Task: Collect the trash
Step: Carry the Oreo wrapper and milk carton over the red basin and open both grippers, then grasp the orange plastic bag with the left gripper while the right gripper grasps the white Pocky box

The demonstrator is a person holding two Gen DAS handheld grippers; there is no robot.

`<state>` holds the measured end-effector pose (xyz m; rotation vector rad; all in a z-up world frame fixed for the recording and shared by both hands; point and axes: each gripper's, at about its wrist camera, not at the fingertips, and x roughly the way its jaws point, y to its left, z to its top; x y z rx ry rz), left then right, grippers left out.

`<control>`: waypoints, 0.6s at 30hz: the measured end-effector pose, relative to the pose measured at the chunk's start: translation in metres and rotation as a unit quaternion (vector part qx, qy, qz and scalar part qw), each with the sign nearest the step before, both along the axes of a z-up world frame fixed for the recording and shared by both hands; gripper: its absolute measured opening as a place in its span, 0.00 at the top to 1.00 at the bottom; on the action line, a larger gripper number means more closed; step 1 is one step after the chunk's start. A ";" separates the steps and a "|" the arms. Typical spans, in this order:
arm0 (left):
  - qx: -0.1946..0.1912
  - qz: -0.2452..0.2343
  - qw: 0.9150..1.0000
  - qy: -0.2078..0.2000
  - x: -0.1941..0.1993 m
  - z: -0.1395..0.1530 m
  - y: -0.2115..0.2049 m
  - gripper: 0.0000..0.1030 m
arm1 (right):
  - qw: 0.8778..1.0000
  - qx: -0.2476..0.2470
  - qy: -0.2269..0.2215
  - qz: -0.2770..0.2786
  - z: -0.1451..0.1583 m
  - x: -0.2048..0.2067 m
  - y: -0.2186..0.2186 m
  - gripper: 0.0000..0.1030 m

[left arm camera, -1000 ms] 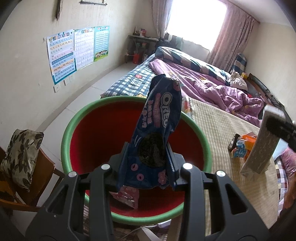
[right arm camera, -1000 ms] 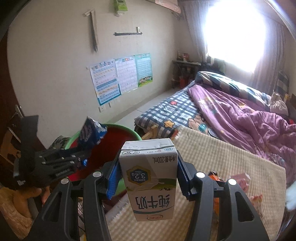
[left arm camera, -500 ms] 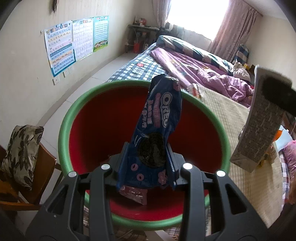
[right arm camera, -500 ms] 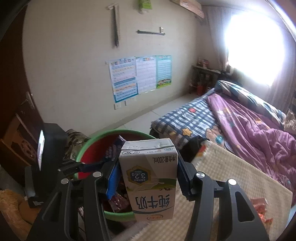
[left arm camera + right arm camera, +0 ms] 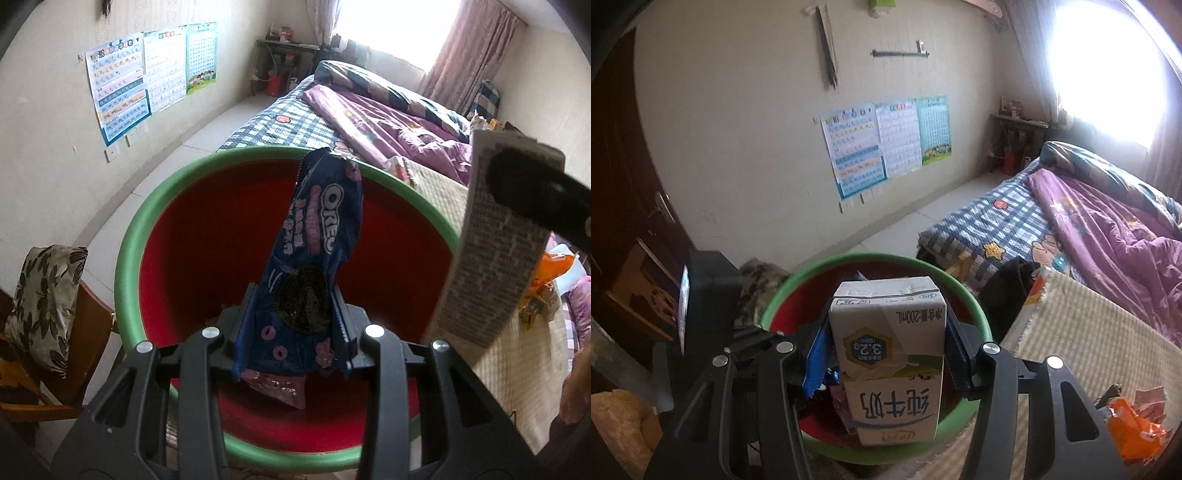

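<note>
My left hand-held gripper [image 5: 291,325] pinches the light, crinkly Oreo wrapper [image 5: 314,258] low; right hand-held gripper [image 5: 886,332] clamps the stiff milk carton [image 5: 888,354] at its sides, centre frame.

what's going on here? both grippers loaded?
Yes. A person is clearing trash into the red tub with the green rim. The left gripper is clamped on an Oreo wrapper, the right gripper on a milk carton. Both are held over the tub, nothing released yet. More wrappers lie on the mat.
</note>
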<state>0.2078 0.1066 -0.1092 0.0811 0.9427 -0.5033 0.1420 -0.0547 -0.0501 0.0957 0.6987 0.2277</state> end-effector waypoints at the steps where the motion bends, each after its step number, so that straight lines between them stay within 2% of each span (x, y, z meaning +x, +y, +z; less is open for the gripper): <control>1: 0.001 -0.001 1.000 -0.001 0.000 0.000 -0.001 0.64 | 1.000 0.002 -0.004 0.000 0.001 0.000 0.001 0.49; 5: 0.004 -0.004 1.000 0.003 0.001 -0.003 -0.005 0.55 | 1.000 0.002 0.013 0.004 -0.004 0.004 -0.001 0.49; 7: 0.001 -0.007 1.000 0.001 0.000 -0.002 -0.008 0.47 | 1.000 0.010 0.013 0.003 -0.005 0.004 -0.003 0.49; 9: 0.004 -0.005 1.000 -0.006 -0.002 0.000 -0.008 0.30 | 1.000 0.009 0.016 0.002 -0.005 0.004 -0.005 0.49; 12: -0.005 0.006 1.000 -0.005 -0.002 0.002 -0.003 0.28 | 1.000 0.014 0.018 0.003 -0.006 0.002 -0.007 0.45; 13: -0.006 0.012 1.000 -0.005 -0.002 0.002 -0.001 0.28 | 1.000 0.019 0.017 0.002 -0.006 0.000 -0.009 0.40; 18: -0.007 0.037 0.999 -0.013 -0.008 0.008 0.007 0.28 | 1.000 0.027 0.006 -0.006 0.001 -0.011 -0.017 0.39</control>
